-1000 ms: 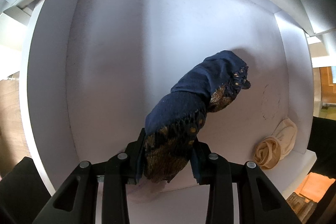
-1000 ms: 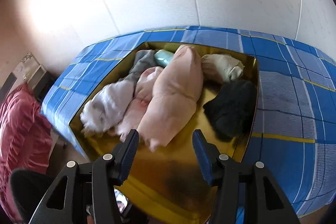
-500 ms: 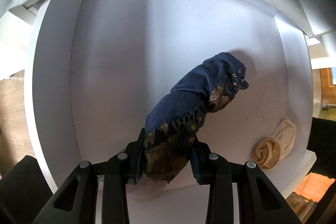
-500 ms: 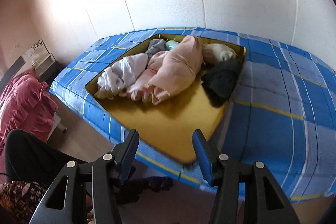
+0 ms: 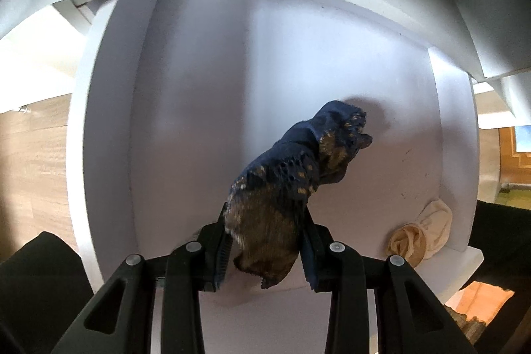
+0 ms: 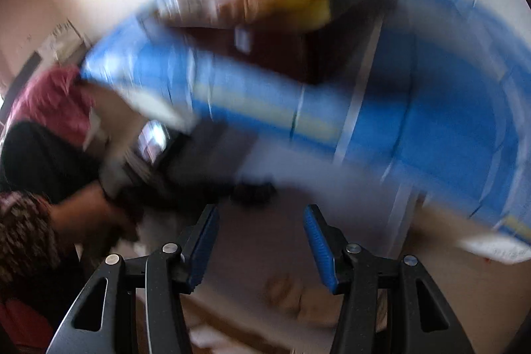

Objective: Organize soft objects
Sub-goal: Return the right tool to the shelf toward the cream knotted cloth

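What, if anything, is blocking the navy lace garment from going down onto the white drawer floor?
Nothing visible. The left gripper grips the navy lace garment above bare drawer floor. The only other item, a rolled beige sock, sits off in the right corner.

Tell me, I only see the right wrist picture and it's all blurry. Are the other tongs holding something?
Observer: Yes. The left tongs are shut on a dark blue cloth with gold patches.
Operator: Where is it?
Observer: Over a white drawer, seen from above.
Operator: Is anything else in there?
Observer: One beige sock, rolled up in the near right corner, apart from the cloth.
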### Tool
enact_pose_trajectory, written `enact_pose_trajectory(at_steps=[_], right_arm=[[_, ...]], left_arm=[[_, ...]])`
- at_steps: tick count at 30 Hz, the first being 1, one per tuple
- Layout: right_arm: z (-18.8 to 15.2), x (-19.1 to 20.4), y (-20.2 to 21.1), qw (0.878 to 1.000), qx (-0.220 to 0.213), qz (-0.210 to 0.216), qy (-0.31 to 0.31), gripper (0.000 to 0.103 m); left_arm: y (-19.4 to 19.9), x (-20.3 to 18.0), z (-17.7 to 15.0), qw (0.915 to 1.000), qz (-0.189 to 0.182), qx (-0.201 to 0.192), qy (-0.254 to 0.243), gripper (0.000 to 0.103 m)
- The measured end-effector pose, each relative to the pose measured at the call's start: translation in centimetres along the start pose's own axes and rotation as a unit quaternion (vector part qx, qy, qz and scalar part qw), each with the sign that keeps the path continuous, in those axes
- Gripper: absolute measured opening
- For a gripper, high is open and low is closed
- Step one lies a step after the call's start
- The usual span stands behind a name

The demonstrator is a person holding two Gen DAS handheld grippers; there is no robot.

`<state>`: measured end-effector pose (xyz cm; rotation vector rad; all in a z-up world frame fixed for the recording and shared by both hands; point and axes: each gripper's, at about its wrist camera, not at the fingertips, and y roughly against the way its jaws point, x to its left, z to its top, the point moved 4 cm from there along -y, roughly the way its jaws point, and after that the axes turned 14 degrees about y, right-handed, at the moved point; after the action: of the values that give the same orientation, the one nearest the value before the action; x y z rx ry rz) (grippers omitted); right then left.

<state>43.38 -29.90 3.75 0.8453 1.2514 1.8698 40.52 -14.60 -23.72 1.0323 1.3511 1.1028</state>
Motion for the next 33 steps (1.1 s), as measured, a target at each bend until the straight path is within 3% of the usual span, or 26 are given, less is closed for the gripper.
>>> enact_pose_trajectory(at_steps=[4, 7, 9, 11, 14, 16, 18, 21, 23, 25, 29, 33], right_arm=[[-2.8, 0.3, -6.6, 0.985, 0.171, -0.018, 0.027, 0.054], [-5.2, -0.9, -10.8, 0.964, 0.264, 0.011, -0.016, 0.054], [-6.2, -2.2, -12.7, 0.955, 0.295, 0.008, -0.038, 0.054], [-7.6, -3.7, -14.4, 0.940, 0.338, -0.022, -0.047, 0.055], [-9.3, -4.4, -16.1, 0.923, 0.380, -0.021, -0.058, 0.057], [-9.8, -4.1, -17.1, 0.919, 0.391, -0.019, -0.053, 0.057], [-8.9, -4.2, -17.7, 0.927, 0.371, -0.024, -0.050, 0.056], [-5.8, -5.4, -17.0, 0.953, 0.287, -0.046, -0.083, 0.056], [-4.0, -6.3, -15.6, 0.964, 0.235, -0.035, -0.121, 0.056], [-3.2, -6.7, -14.8, 0.967, 0.220, -0.040, -0.125, 0.057], [-2.6, -6.3, -15.0, 0.971, 0.218, -0.046, -0.087, 0.057], [-2.4, -3.1, -16.9, 0.967, 0.255, -0.024, -0.008, 0.058]], left_arm=[[-0.1, 0.2, -0.4, 0.9998, 0.016, -0.001, -0.010, 0.036], [-0.4, 0.0, -0.4, 0.9996, 0.024, 0.002, -0.014, 0.036], [-0.7, -0.3, -0.6, 0.9994, 0.025, 0.005, -0.021, 0.036], [-1.1, -0.7, -0.7, 0.9992, 0.024, 0.015, -0.028, 0.037], [-1.9, -1.2, -0.9, 0.9982, 0.029, 0.030, -0.042, 0.039], [-2.1, -1.5, -0.9, 0.9981, 0.028, 0.033, -0.045, 0.040], [-2.1, -1.5, -0.8, 0.9981, 0.027, 0.034, -0.045, 0.042], [-2.0, -1.2, -0.5, 0.9981, 0.027, 0.032, -0.044, 0.049], [-1.9, -1.2, -0.3, 0.9983, 0.031, 0.027, -0.043, 0.058], [-1.8, -1.1, 0.0, 0.9982, 0.039, 0.015, -0.043, 0.063], [-2.1, -1.8, 0.2, 0.9975, 0.044, 0.012, -0.055, 0.070], [-2.9, -3.4, -0.7, 0.9941, 0.055, 0.015, -0.092, 0.072]])
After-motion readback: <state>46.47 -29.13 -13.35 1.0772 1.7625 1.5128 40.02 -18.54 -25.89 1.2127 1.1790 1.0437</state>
